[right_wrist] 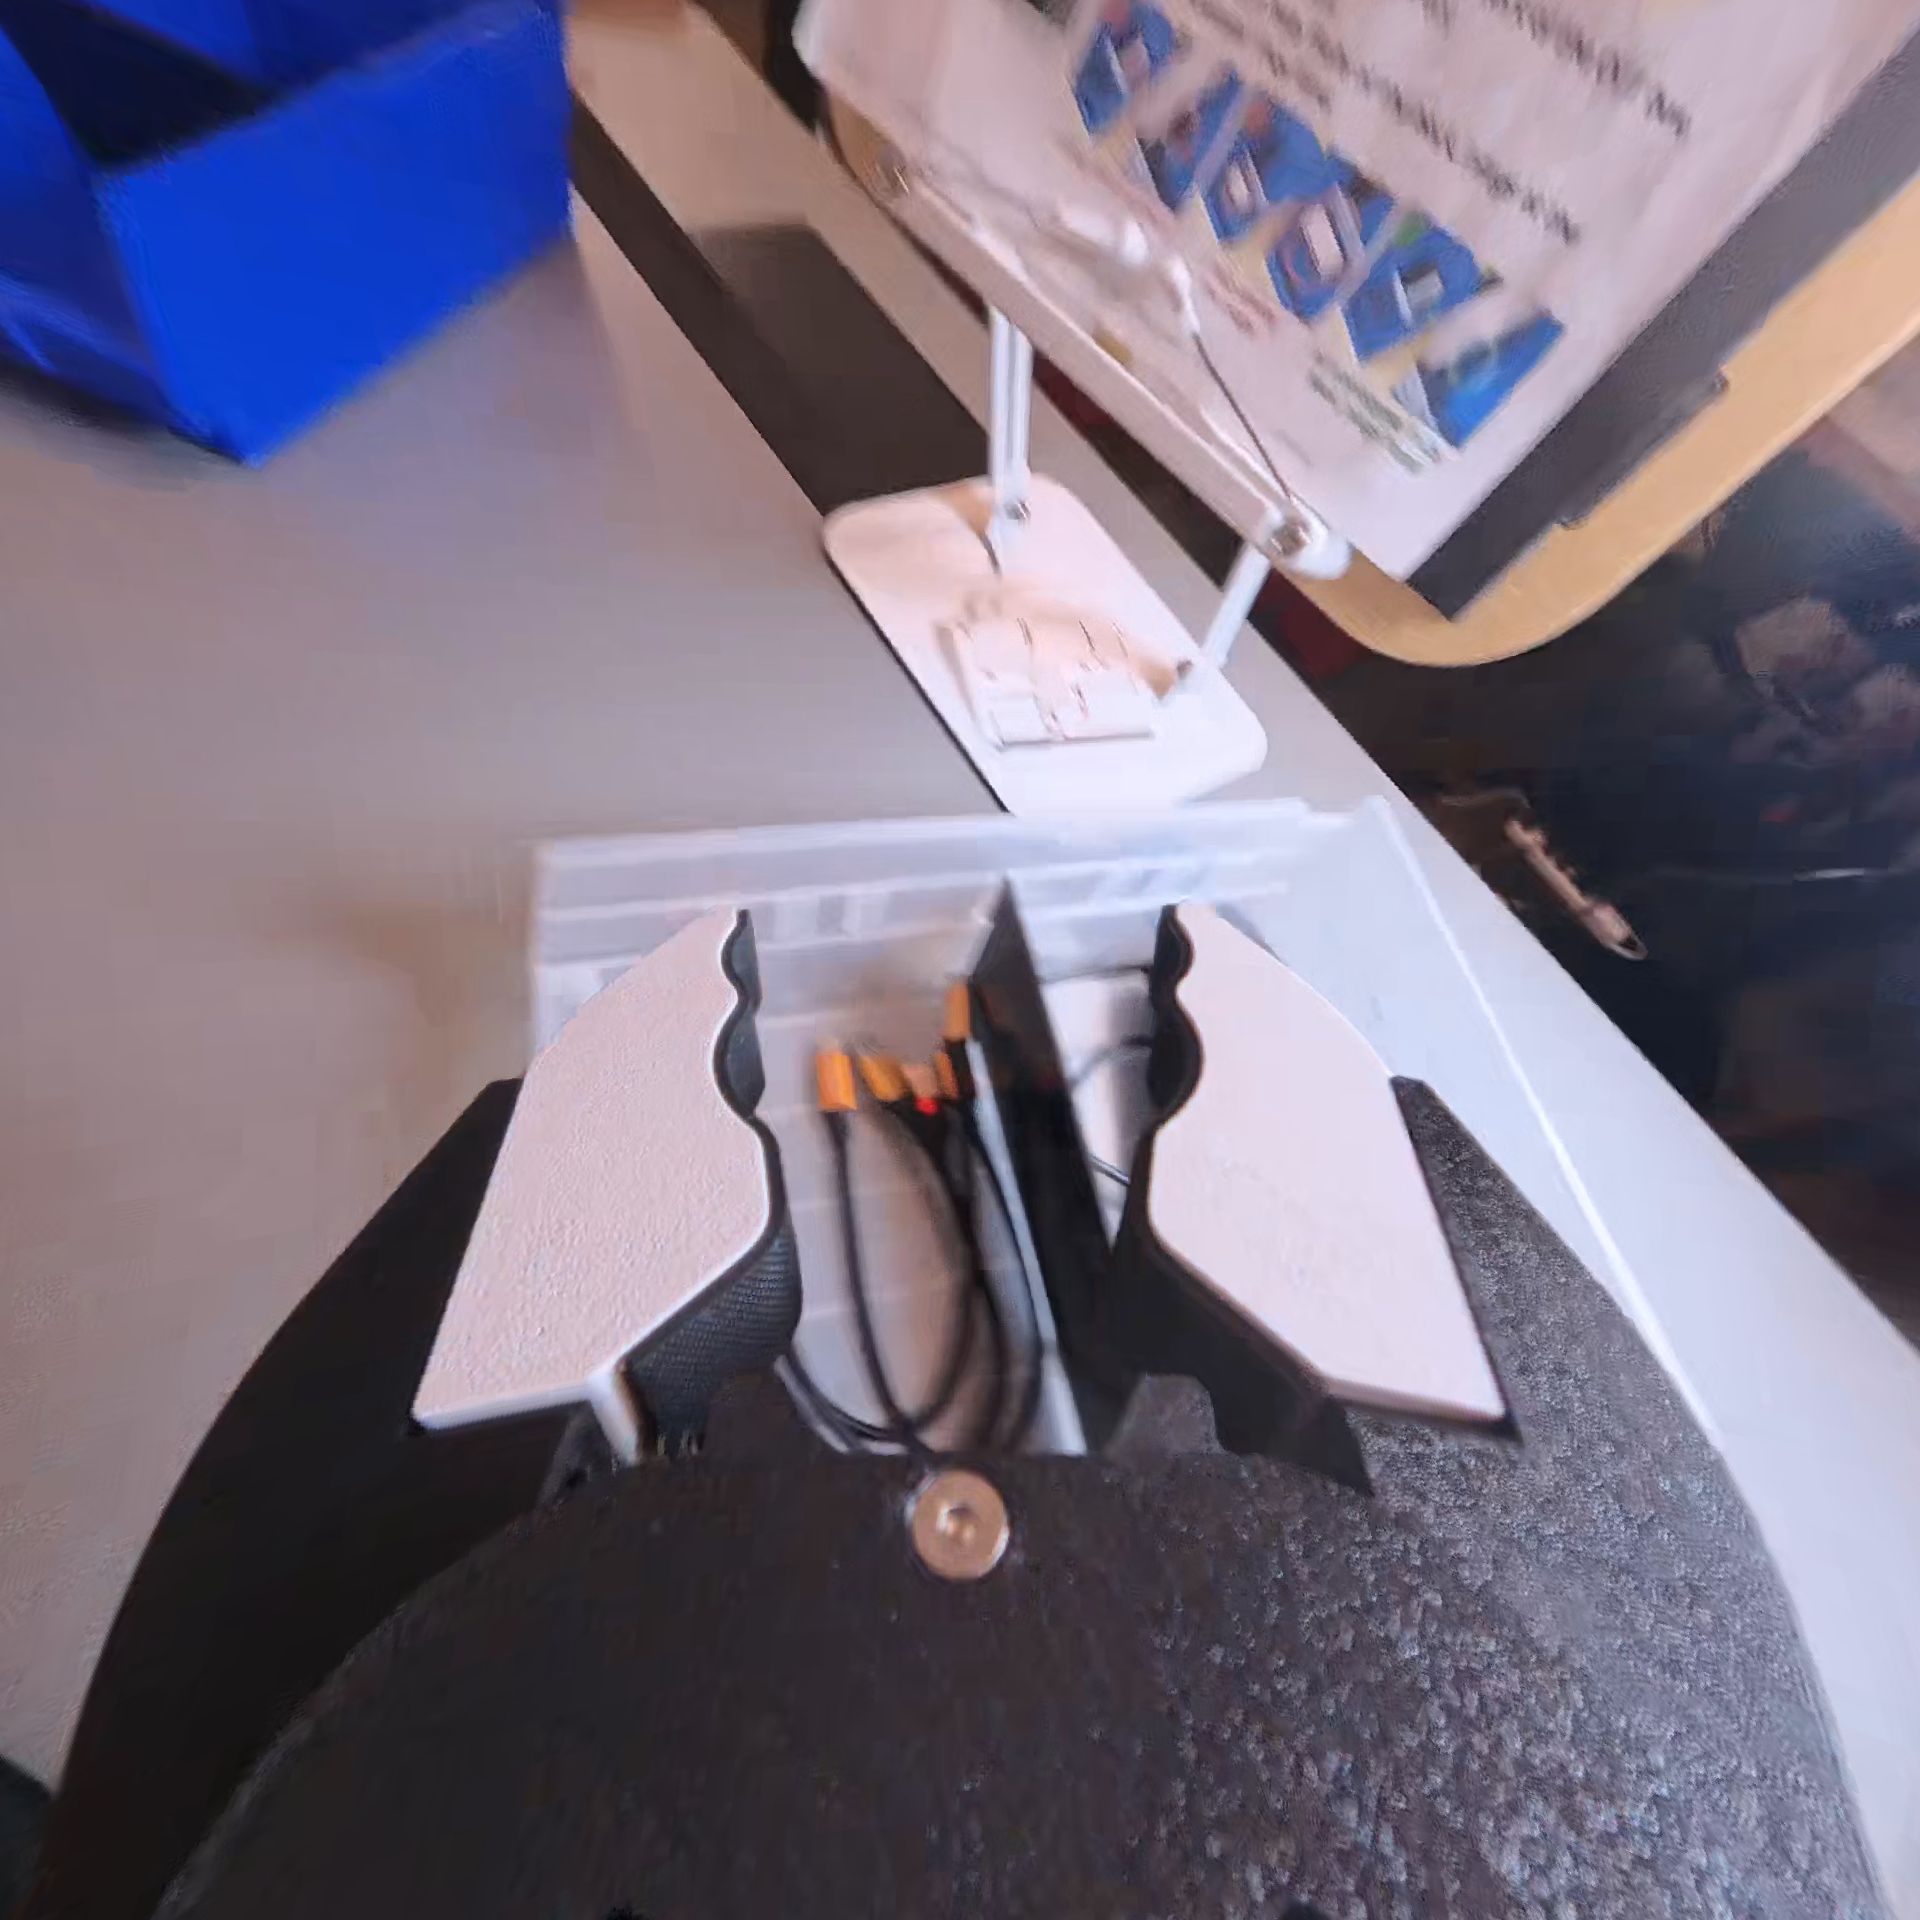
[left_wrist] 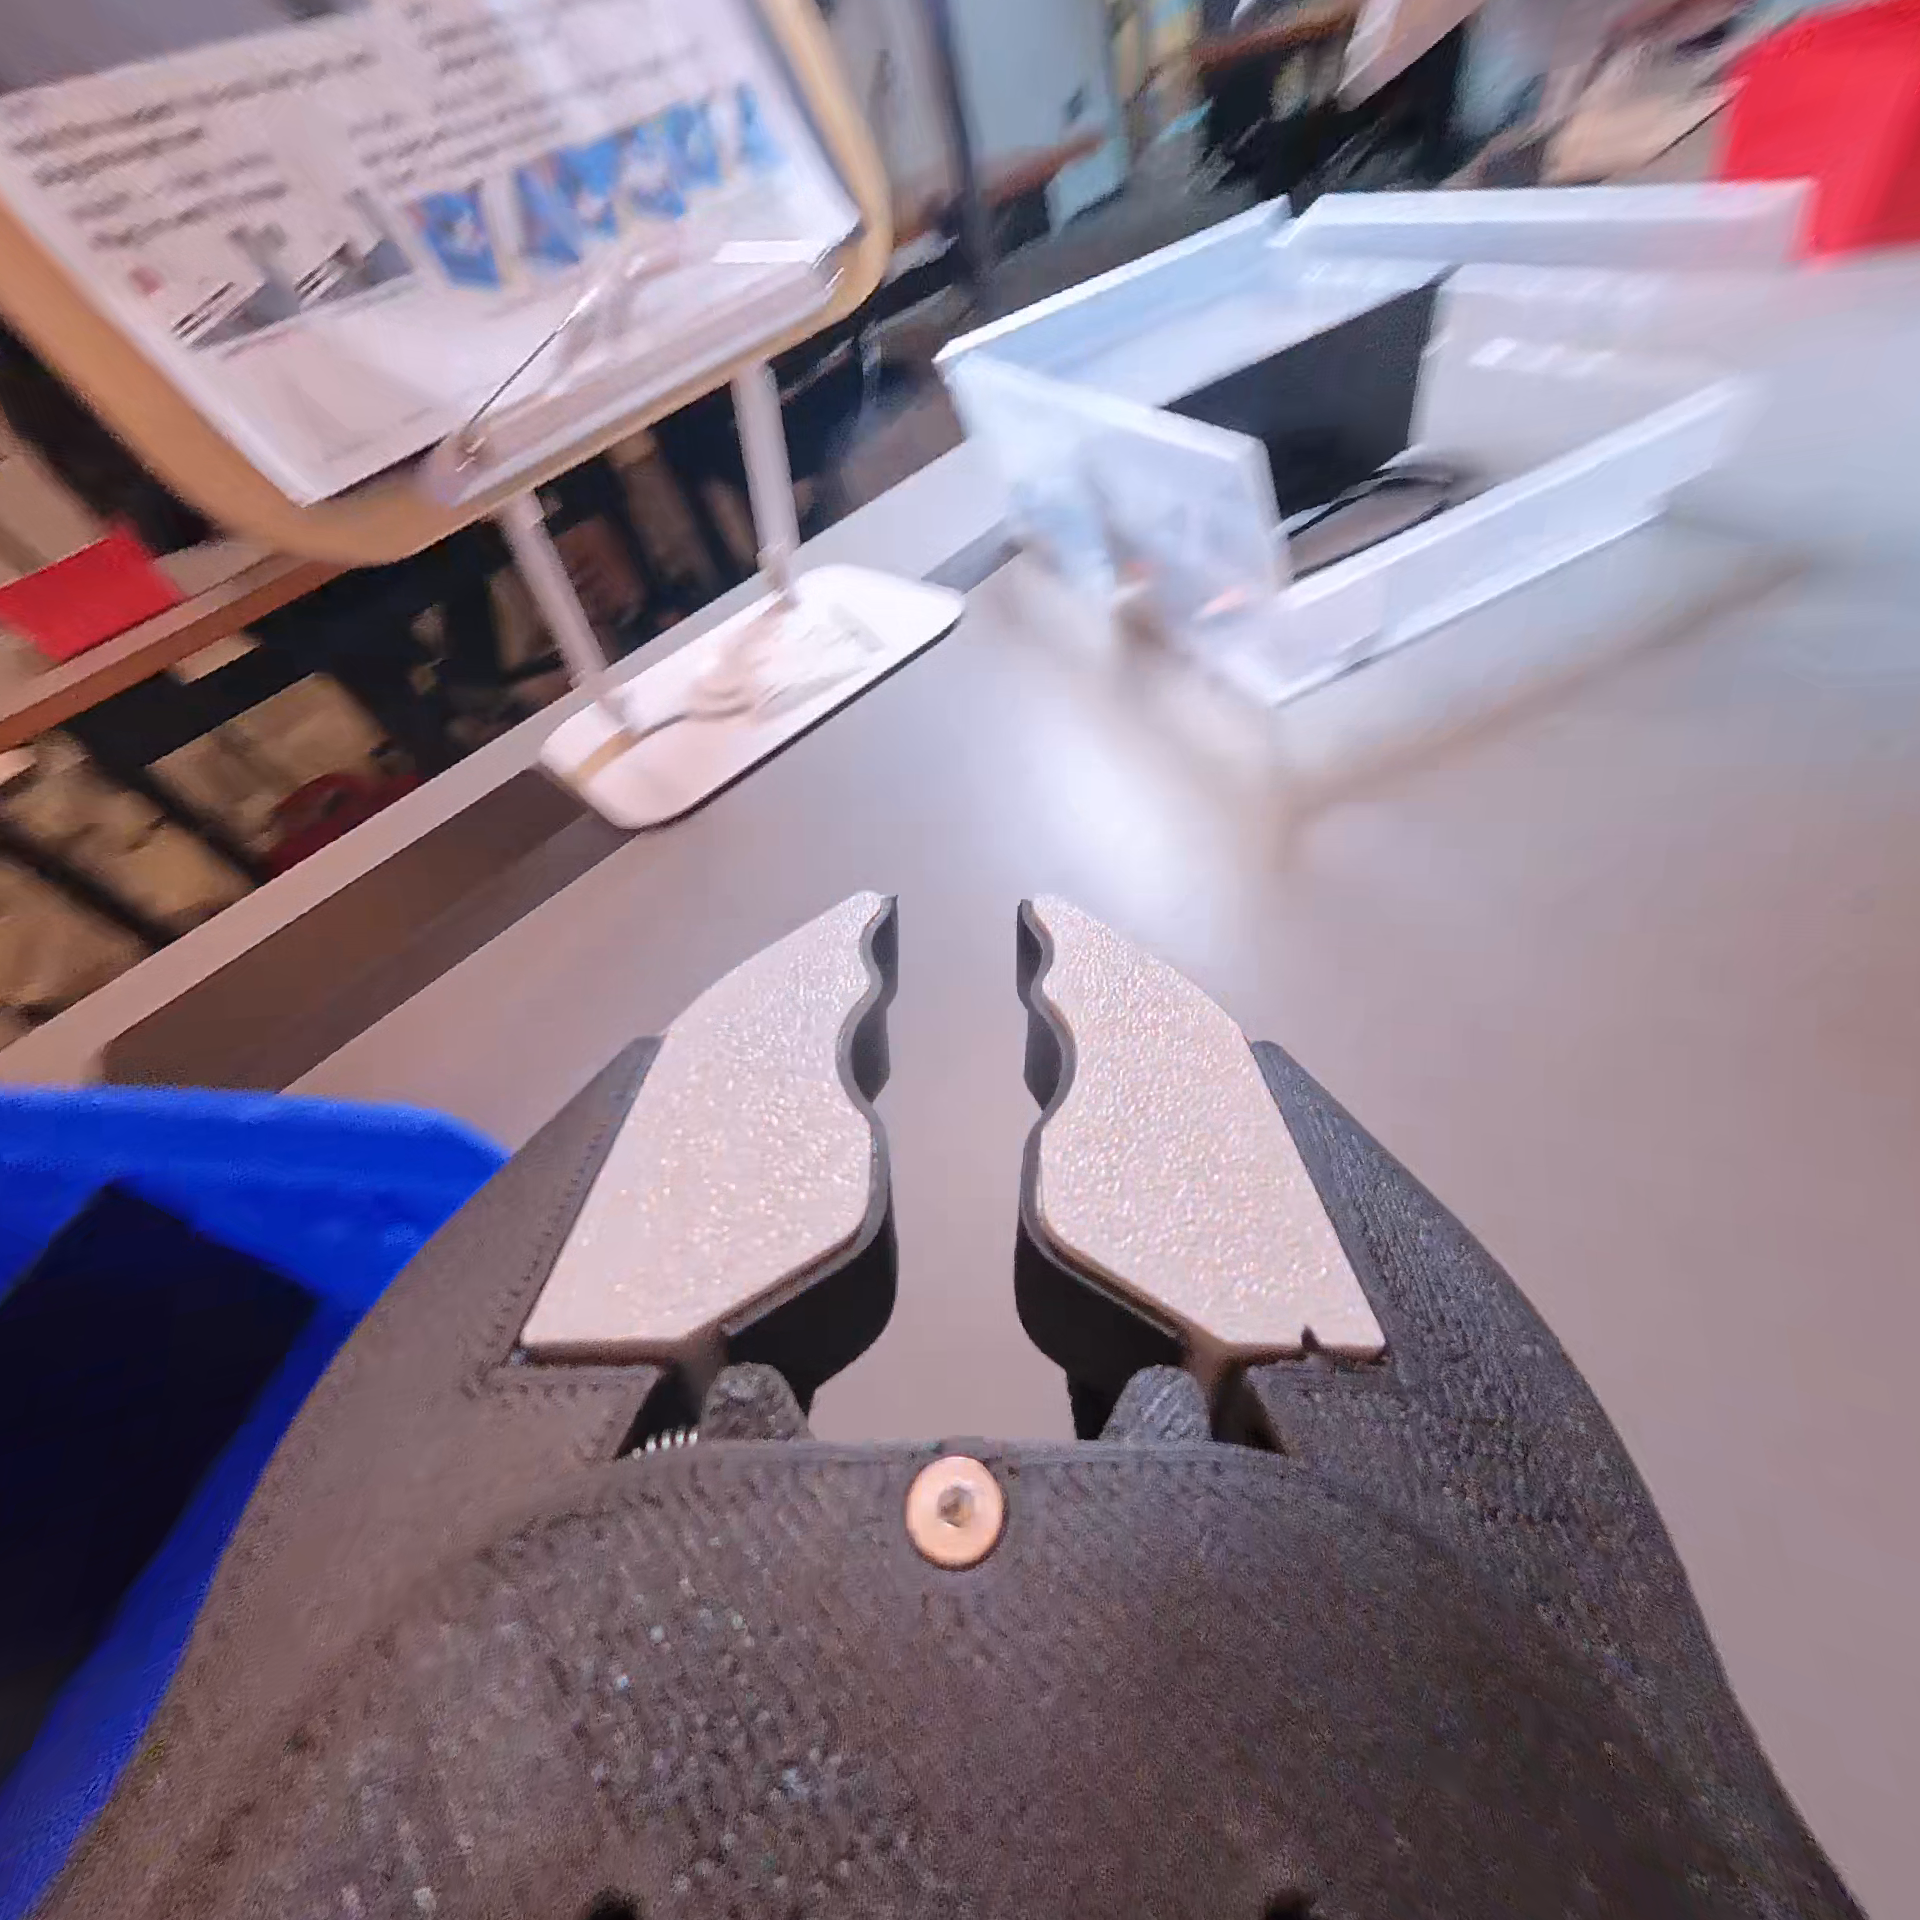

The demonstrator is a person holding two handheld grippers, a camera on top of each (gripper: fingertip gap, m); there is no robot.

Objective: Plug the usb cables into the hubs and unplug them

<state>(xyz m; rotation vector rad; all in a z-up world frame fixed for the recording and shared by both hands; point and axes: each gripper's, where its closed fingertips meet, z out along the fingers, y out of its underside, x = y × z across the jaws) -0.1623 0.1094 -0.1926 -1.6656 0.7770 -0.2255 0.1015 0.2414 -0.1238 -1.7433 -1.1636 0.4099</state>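
A white open box (right_wrist: 1382,935) with a black divider (right_wrist: 1023,1039) sits on the grey table. Inside its left part lie several thin black USB cables (right_wrist: 883,1278) with orange plugs (right_wrist: 836,1081) against the far wall; a small red light (right_wrist: 927,1108) glows among them. My right gripper (right_wrist: 956,940) is open and empty, hovering just above the box with the plugs between its fingers. In the left wrist view the same box (left_wrist: 1475,551) is far off at the upper right, blurred. My left gripper (left_wrist: 956,914) is slightly open and empty above bare table.
A white stand (right_wrist: 1049,665) holding a printed sheet (right_wrist: 1351,208) stands behind the box at the table's edge; it also shows in the left wrist view (left_wrist: 748,696). A blue bin (right_wrist: 270,229) sits far left, and beside my left gripper (left_wrist: 187,1268). A red object (left_wrist: 1829,125) is far right. My hands' fingertips stand some 30 cm from each other. The small red light (right_wrist: 927,1108) lies around 15 cm away from my right fingertips.
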